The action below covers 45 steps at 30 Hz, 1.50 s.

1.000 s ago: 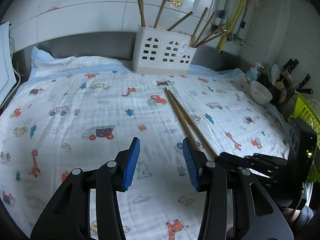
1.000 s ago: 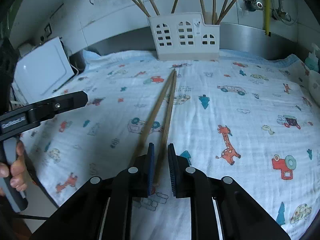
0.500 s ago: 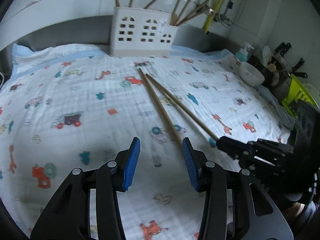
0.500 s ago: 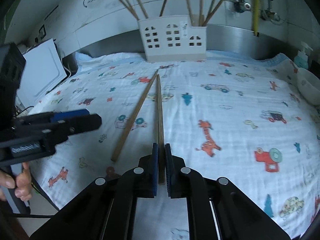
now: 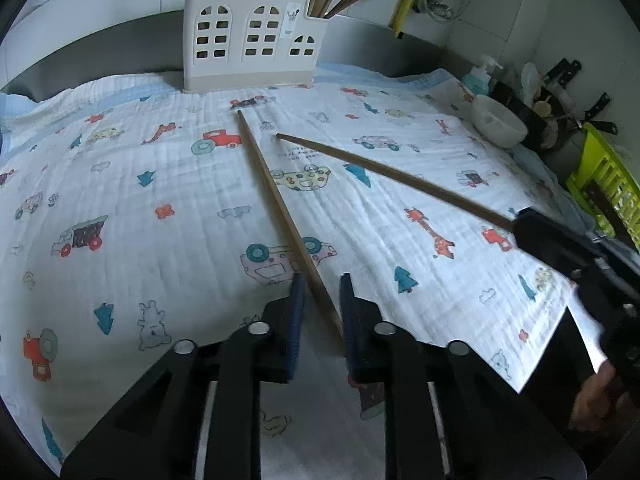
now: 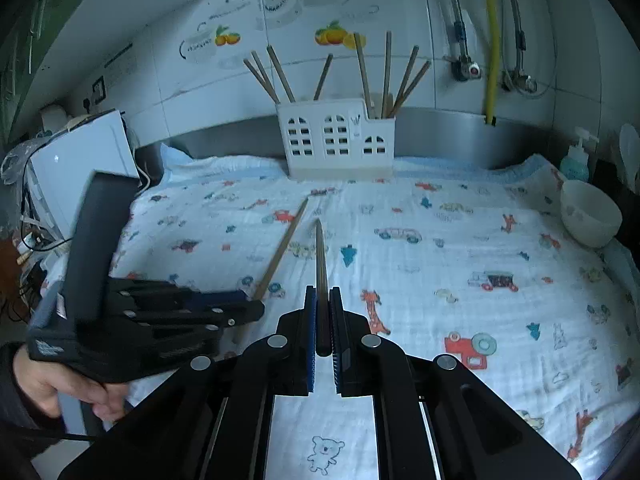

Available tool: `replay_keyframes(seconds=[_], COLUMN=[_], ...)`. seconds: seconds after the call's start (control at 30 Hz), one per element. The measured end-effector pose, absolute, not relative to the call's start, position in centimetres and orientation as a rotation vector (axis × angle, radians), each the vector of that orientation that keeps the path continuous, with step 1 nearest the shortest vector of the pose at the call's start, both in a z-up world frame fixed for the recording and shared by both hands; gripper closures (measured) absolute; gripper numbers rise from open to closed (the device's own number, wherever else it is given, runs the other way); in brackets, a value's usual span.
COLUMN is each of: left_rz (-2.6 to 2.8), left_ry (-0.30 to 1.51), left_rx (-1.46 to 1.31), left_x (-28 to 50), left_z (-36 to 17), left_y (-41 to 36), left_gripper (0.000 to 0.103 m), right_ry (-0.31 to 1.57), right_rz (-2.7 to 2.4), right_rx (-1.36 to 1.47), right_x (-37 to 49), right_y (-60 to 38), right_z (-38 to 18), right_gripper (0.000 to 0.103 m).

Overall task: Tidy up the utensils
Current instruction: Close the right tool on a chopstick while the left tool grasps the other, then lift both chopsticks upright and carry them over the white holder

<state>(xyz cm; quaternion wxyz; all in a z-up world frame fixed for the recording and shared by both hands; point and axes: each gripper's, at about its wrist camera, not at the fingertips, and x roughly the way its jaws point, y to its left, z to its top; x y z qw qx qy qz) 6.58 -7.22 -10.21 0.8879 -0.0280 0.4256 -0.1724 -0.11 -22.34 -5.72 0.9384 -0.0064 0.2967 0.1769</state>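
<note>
The right gripper [image 6: 323, 334] pinches one brown wooden chopstick [image 6: 319, 256] off the printed cloth surface [image 6: 460, 248], while the left gripper [image 5: 322, 320], jaws just closing, straddles the other chopstick [image 5: 280, 204], both seemingly bound for the white windowed plastic holder [image 6: 338, 142].

Open cloth [image 6: 460, 248] leads to the holder [image 6: 338, 140].

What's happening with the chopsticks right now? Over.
Right hand-held gripper shut on one chopstick, lifted. Left hand-held gripper just closing around the other chopstick, still on the cloth. Path to holder clear.
</note>
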Motion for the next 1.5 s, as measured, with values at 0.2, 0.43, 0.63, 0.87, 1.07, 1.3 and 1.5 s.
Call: replay_keyframes(seconds=[0.2,0.43,0.63,0.87,1.07,1.3,1.5], left_rz=[-0.308,-0.287,-0.308,-0.320,-0.329,-0.354,-0.331], left_ry=[0.894,0.905,0.893,0.829,0.787,0.867,0.898], left_rx=[-0.021,0.031,-0.030,-0.046,-0.065,-0.083,-0.078], left_x=[6.9,7.4,7.5,7.1,7.2,7.4,7.6], left_z=[-10.4,-10.3,-10.3,-8.4,-6.9,-9.0,-10.5], left_y=[-7.6,-8.3,-7.3,-5.4,-3.9,-4.8,-5.3], left_gripper=[0.090,0.091,0.094,0.099,0.099,0.095,0.079], right_ry=[0.596,0.583,0.576,0.546,0.509,0.505,0.509], right_rz=[0.368,0.368,0.368,0.366,0.375,0.379,0.380], right_rx=[-0.020,-0.028,-0.036,-0.039,-0.047,-0.064,-0.059], right_x=[-0.4,-0.7,-0.9,-0.7,0.0,0.1,0.1], right_y=[-22.0,-21.8,-22.0,-22.7,-23.2,-22.8,-22.8], right_z=[-5.3,-4.9,-4.7,-3.1,-0.9,-0.5,-0.7], right_gripper=[0.096,0.096,0.096,0.096,0.096,0.096,0.096])
